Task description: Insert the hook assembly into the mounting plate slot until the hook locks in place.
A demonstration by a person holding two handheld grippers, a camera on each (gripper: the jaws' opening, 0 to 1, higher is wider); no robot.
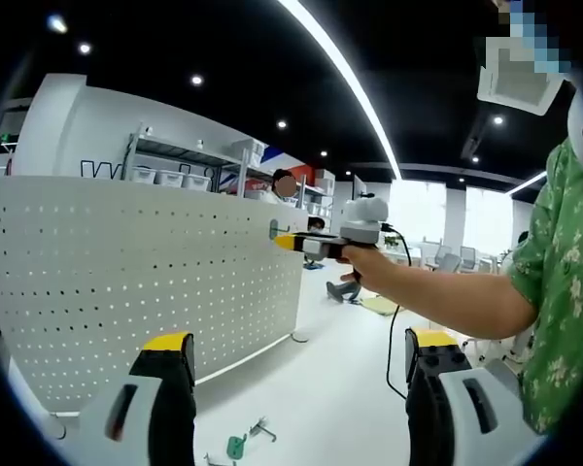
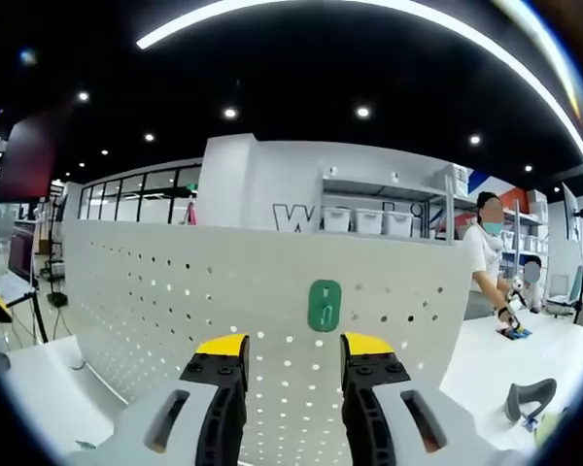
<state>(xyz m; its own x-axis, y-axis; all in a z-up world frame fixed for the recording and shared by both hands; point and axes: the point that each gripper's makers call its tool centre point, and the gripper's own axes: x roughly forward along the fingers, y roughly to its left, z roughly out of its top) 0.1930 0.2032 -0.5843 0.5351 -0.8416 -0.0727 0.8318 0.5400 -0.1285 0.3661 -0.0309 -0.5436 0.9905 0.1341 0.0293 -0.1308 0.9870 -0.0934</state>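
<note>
hook (image 2: 325, 305) green, sits on pegboard (image 2: 175, 291) just above right gripper (image 2: 292, 361) | right jaws apart, grasping nothing; left gripper (image 1: 301, 357) released, hangs back | press hook square till it locks; don't twist; spare hooks (image 1: 245, 439) on table

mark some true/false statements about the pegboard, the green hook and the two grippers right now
1. A green hook sits on the white pegboard ahead of the right gripper. True.
2. The right gripper's jaws are clamped on the hook. False: they stand apart, empty, short of it.
3. The left gripper holds a hook. False: its jaws are open and empty.
4. A green part lies on the white table below the pegboard. True.
5. The pegboard lies flat. False: it stands upright.
</note>
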